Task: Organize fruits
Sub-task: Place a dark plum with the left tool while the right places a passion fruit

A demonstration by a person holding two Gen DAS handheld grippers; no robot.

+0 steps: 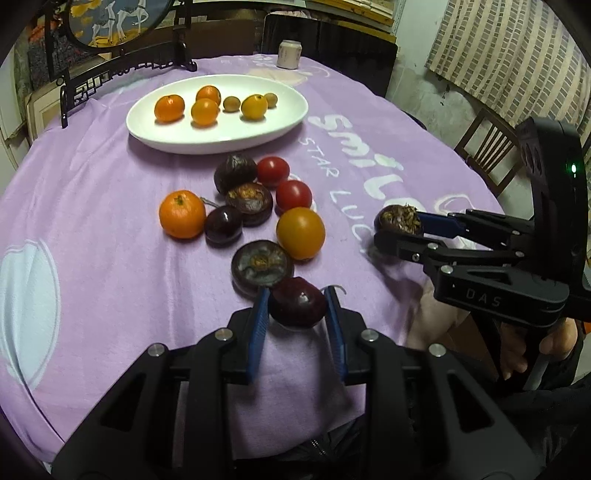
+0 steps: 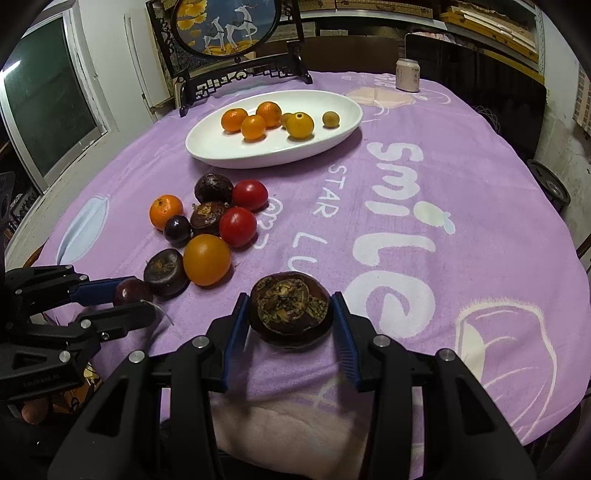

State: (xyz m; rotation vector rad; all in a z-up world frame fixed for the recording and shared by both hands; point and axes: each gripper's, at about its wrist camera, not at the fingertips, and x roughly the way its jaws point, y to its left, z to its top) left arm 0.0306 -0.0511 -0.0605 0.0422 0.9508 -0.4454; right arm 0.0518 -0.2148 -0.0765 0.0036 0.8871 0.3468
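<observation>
left gripper [image 1: 297,302] is clamped on a dark plum [image 1: 297,302], blue pads pressing both sides; skin is glossy deep purple-red w/ a small highlight. right gripper [image 2: 290,308] is closed on a flat brown fruit [image 2: 290,308], wrinkled dark rim, top face crusty w/ dry yellow-brown bits (can't tell what kind). both are held low over the purple cloth [image 2: 461,184] at its near edge; can't tell if either fruit touches it.

just ahead of the left gripper, touching the plum's far side, lies a second flat brown fruit [image 1: 262,267], dull greyish top. beside that, an orange-yellow tomato [image 1: 301,232], smooth & shiny. further ahead a tight cluster: two red tomatoes [image 1: 293,194], two more dark brown fruits [image 1: 249,203], another small dark plum [image 1: 223,225], and to the left a tangerine [image 1: 182,214] w/ pitted skin.

beyond the cluster, white oval plate [image 1: 177,142] w/ four orange citrus [image 1: 205,110] & two small tan round ones. well past it, a pale can [image 1: 289,54] and a black-framed deer screen [image 2: 225,26].
</observation>
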